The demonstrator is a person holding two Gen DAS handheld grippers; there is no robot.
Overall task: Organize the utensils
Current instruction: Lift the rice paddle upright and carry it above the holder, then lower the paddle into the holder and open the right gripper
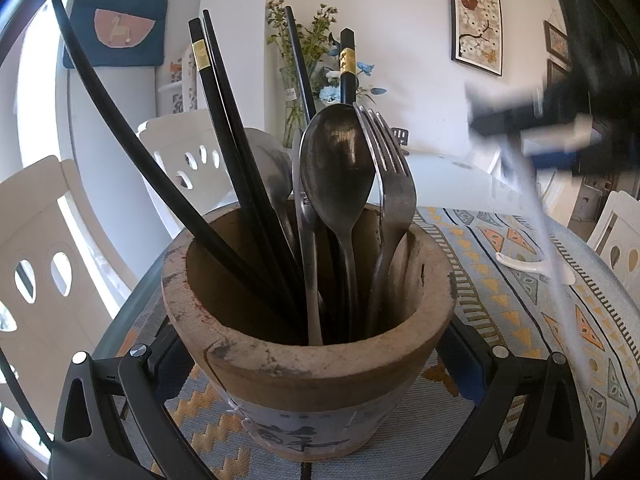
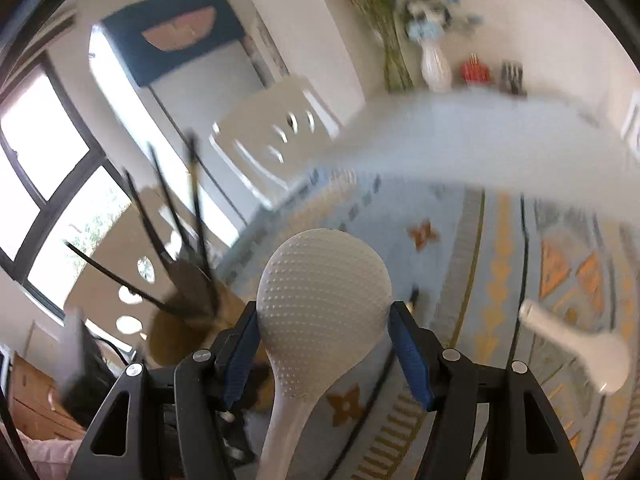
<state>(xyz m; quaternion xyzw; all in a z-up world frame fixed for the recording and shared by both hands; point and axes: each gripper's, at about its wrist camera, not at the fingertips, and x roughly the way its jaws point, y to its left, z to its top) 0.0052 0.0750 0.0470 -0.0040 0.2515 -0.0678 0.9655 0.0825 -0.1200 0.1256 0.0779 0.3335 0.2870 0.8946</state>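
Between the right tongs, white rice paddle gripped, head pointing forward, handle trailing back.

One pot is standing on the counter. Five black chopsticks are leaning in it, two of them showing gold bands. Two metal spoons are showing their bowls above the rim, and one fork is standing beside them; further handles are crowding the pot, too overlapped for counting. One white dimpled paddle is sitting between two blue fingers. One white ladle is lying on the counter. Two white chairs are standing behind.
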